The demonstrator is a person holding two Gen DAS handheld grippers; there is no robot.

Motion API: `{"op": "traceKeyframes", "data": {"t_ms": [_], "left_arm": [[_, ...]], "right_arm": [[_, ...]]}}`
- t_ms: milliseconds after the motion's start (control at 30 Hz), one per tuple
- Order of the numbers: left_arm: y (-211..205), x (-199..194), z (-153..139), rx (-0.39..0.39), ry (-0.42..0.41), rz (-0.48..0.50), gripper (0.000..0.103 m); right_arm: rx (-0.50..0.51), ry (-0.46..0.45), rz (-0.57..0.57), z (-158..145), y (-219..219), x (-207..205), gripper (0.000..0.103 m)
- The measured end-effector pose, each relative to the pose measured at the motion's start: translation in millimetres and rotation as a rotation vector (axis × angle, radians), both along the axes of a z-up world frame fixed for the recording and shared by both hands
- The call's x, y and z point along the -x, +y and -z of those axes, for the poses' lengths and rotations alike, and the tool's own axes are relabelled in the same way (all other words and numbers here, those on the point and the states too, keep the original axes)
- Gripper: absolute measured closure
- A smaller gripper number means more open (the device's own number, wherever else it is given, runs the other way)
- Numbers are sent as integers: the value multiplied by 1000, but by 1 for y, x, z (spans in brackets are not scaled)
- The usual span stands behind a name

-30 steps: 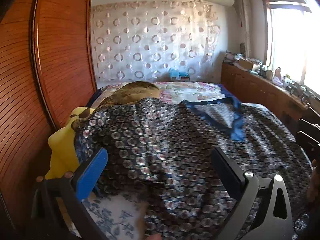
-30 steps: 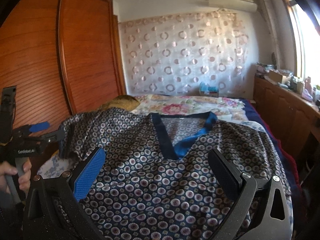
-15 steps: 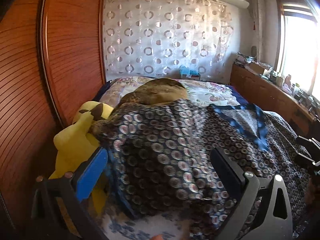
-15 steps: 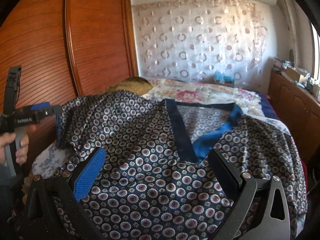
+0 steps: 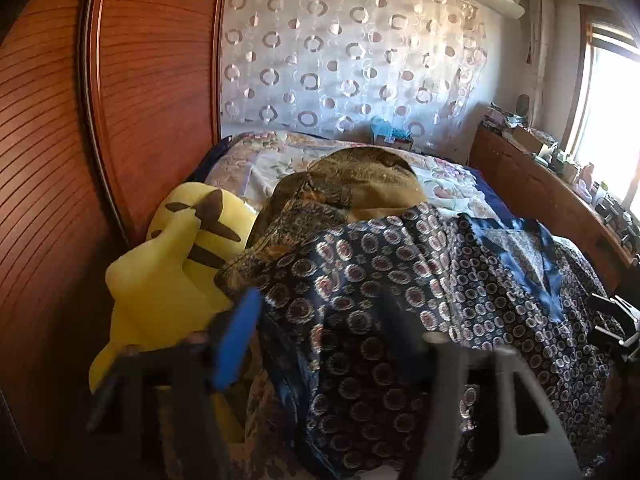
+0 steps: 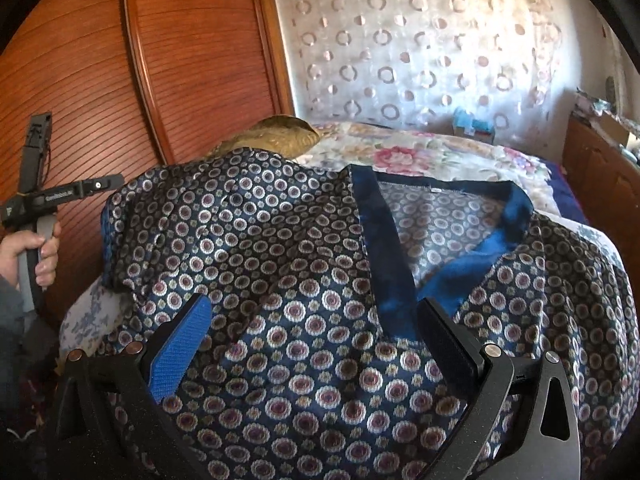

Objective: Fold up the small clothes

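Note:
A dark blue garment (image 6: 280, 264) printed with small round flowers lies spread on the bed, its plain blue neckline trim (image 6: 384, 248) facing up. My left gripper (image 5: 320, 336) is at the garment's left edge (image 5: 360, 300), blurred by motion. Its jaws are closing with a bunched fold of the cloth between them; a gap still shows beside the blue pad (image 5: 236, 340). My right gripper (image 6: 316, 344) hovers open just over the front of the garment, below the neckline, holding nothing. In the right wrist view a hand (image 6: 40, 248) grips the left gripper's handle.
A yellow plush toy (image 5: 168, 280) sits against the wooden wardrobe (image 5: 140, 100) to the left of the garment. A brown-gold cushion (image 5: 352, 188) lies behind it on the floral bedspread (image 6: 420, 152). A cluttered wooden sideboard (image 5: 540, 184) runs along the right under the window.
The left gripper has moved left toward the plush toy and its jaws have narrowed around the garment's edge. The right gripper has come lower and closer to the garment, still open.

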State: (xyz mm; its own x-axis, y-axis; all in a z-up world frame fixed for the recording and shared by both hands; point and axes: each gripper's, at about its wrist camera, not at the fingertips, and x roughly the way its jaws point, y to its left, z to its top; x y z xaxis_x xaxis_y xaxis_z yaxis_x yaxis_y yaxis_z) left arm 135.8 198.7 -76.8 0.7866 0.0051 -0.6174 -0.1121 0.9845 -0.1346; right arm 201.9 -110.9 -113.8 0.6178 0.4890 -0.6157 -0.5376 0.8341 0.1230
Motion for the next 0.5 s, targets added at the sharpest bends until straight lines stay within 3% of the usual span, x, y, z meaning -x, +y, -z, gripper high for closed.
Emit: {"op": "traceKeyframes", "data": {"t_ms": [200,300,367,500], "left_arm": [[-2,7,16,-35,50,-10,60],[0,10,21,-45,67,-14,75],[1,12,21,-48,65,-19,91],[-5,22,11,-68,35,-3,101]], "right_arm": [[-19,28,-12,5,3,-11,0],[-20,35,-25,6,6,-15,0],[-16,35,-27,6,8,-18,0],[0,33,-12,5,10,-22,0]]}}
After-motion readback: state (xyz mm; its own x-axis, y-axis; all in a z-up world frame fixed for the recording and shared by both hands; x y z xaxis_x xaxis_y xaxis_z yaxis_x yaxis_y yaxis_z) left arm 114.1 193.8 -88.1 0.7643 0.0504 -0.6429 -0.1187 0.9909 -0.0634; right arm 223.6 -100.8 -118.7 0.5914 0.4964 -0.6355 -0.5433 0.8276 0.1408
